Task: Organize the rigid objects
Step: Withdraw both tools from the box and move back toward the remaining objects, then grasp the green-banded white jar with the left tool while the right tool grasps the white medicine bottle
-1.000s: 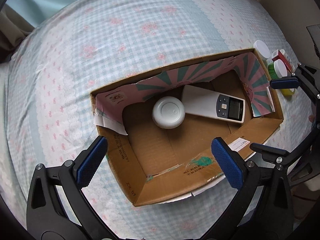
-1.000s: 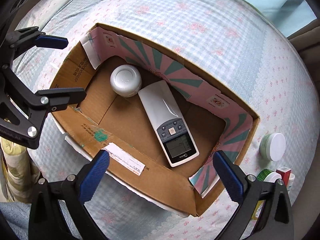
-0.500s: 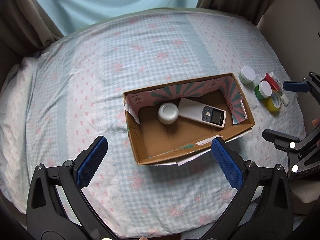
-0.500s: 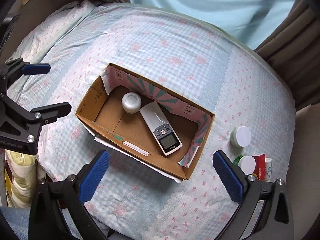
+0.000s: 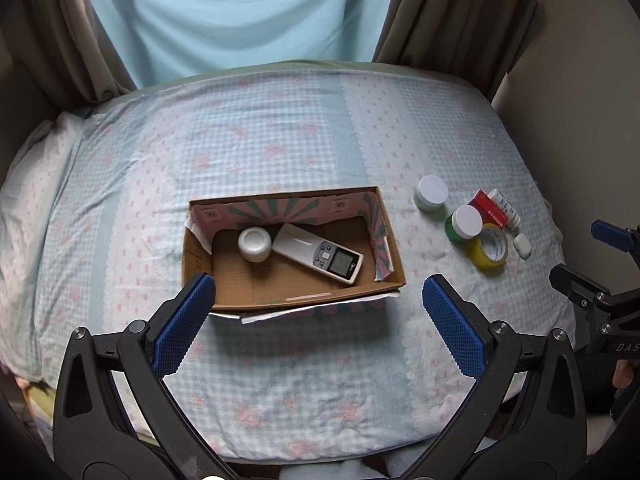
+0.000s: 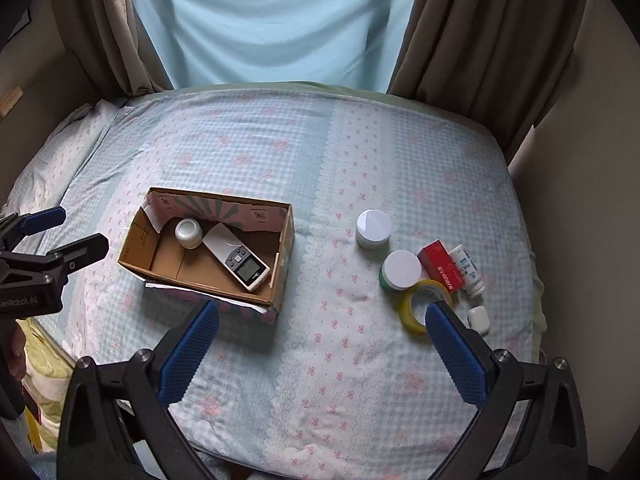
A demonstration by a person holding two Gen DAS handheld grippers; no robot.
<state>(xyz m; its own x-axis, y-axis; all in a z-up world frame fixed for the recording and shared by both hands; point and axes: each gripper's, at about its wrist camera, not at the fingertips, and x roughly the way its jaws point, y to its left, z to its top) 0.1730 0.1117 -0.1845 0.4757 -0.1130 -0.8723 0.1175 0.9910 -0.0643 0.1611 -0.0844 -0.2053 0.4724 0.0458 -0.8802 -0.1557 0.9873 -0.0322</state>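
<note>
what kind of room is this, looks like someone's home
Most likely a bedroom at home: the cardboard box sits on a bed with a flowered checked sheet, a pillow lies at the left, and brown curtains frame a window behind.

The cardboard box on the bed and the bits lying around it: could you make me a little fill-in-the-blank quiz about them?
1. Inside the open brown cardboard box, a small round white jar lies beside a white ____ control.
2. The roll of tape on the checked bedsheet is ____ in colour.
3. The number of things lying inside the box is ____.
4. The left gripper and the right gripper are both empty, with jaws ____.

Missing words: remote; yellow; two; open
</note>
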